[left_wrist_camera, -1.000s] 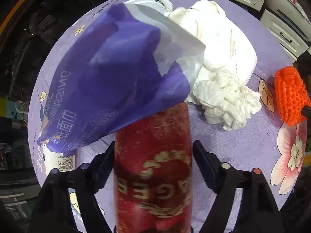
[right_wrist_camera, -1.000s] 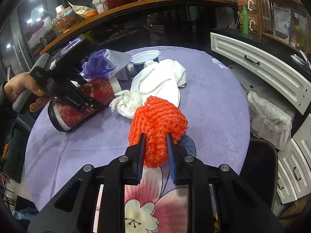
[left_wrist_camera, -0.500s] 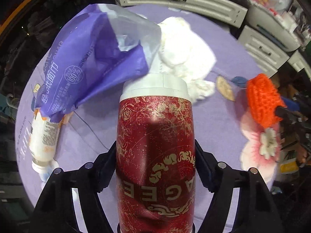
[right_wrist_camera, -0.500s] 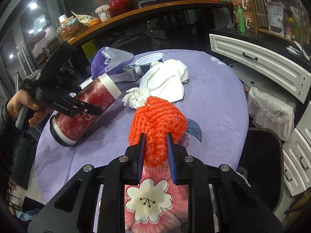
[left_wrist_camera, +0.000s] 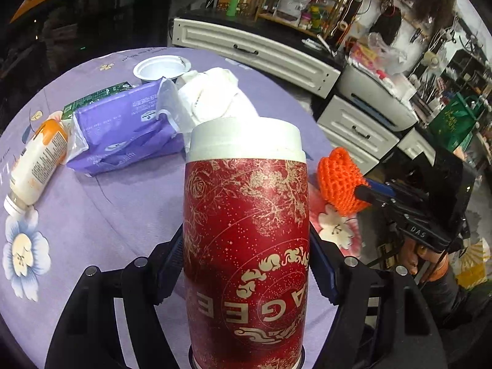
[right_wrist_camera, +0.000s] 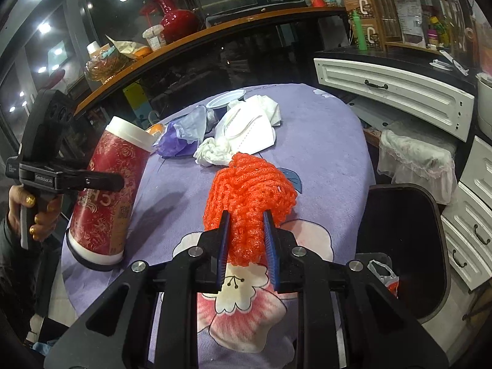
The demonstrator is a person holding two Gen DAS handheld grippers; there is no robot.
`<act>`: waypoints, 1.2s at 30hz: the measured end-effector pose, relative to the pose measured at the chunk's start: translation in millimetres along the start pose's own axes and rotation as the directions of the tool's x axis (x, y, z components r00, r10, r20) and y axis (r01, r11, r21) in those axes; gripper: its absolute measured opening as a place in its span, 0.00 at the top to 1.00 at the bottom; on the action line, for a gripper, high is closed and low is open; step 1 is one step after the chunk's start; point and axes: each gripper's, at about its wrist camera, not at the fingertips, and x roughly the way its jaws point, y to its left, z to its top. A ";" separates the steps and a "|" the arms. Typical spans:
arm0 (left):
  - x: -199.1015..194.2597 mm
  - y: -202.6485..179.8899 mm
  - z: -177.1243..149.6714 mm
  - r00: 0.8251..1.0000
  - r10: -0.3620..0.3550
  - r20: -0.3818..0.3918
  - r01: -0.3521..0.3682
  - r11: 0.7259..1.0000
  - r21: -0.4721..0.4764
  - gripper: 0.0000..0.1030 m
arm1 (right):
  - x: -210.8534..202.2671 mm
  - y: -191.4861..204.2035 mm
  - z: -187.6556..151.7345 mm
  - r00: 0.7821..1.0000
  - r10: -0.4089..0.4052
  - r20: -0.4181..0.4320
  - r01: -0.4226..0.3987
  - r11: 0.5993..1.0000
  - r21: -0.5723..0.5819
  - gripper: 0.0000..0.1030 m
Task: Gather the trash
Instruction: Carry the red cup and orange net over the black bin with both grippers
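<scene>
Both grippers loaded. Left gripper (left_wrist_camera: 246, 264) clamped on red can (left_wrist_camera: 246, 246), held near upright, its base just over the tabletop's left edge in the right wrist view; touching the cloth or not, cannot tell. Right gripper (right_wrist_camera: 246, 240) clamped on orange net (right_wrist_camera: 249, 196), over the near edge of the tabletop (right_wrist_camera: 323, 141).

Risks, as judgement:
- Can is tall, glossy, gripped at mid-body by narrow pads; a tilt or swing could let it rotate or slip out, and it hangs at the edge, so a drop goes to the floor.
- Net is soft and squashed; only a bunch is pinched, loose loops could snag or pull free.

Trash on the far half: purple pack (left_wrist_camera: 123, 129), mask (left_wrist_camera: 215, 98), tissue wad (right_wrist_camera: 212, 153), white cup (left_wrist_camera: 161, 67), bottle (left_wrist_camera: 37, 163) at the left edge, could roll off if bumped. Black bin (right_wrist_camera: 409, 246) is off the right edge.
</scene>
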 end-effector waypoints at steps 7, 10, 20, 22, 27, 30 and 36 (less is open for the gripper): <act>-2.5 -37.5 9.1 0.993 -0.027 0.118 0.026 1.000 0.011 0.31 | -20.9 -9.7 -9.4 0.999 -0.030 0.043 0.029 0.999 0.024 0.79; 0.2 -57.3 18.3 0.986 -0.046 0.158 0.042 0.999 0.025 0.31 | -33.3 -21.6 -14.5 0.996 -0.060 0.063 0.057 0.997 0.049 0.79; 30.2 -132.9 54.9 0.966 -0.127 0.224 0.106 0.989 0.104 0.32 | -68.1 -80.2 -27.6 0.975 -0.201 0.094 0.186 0.972 0.144 0.79; 36.5 -149.5 61.9 0.964 -0.134 0.231 0.106 0.986 0.129 0.32 | -67.9 -97.9 -31.2 0.965 -0.252 0.078 0.238 0.959 0.156 0.79; 60.9 -187.8 78.8 0.964 -0.161 0.214 0.124 0.977 0.173 0.32 | -47.2 -142.5 -47.3 0.949 -0.316 -0.003 0.311 0.930 0.196 0.79; 82.1 -203.2 86.2 0.968 -0.155 0.196 0.121 0.976 0.179 0.32 | -27.7 -165.2 -59.0 0.941 -0.334 -0.048 0.336 0.917 0.217 0.78; 122.0 -218.3 92.4 0.977 -0.143 0.161 0.113 0.977 0.182 0.32 | 5.6 -200.7 -75.3 0.933 -0.343 -0.104 0.359 0.892 0.274 0.72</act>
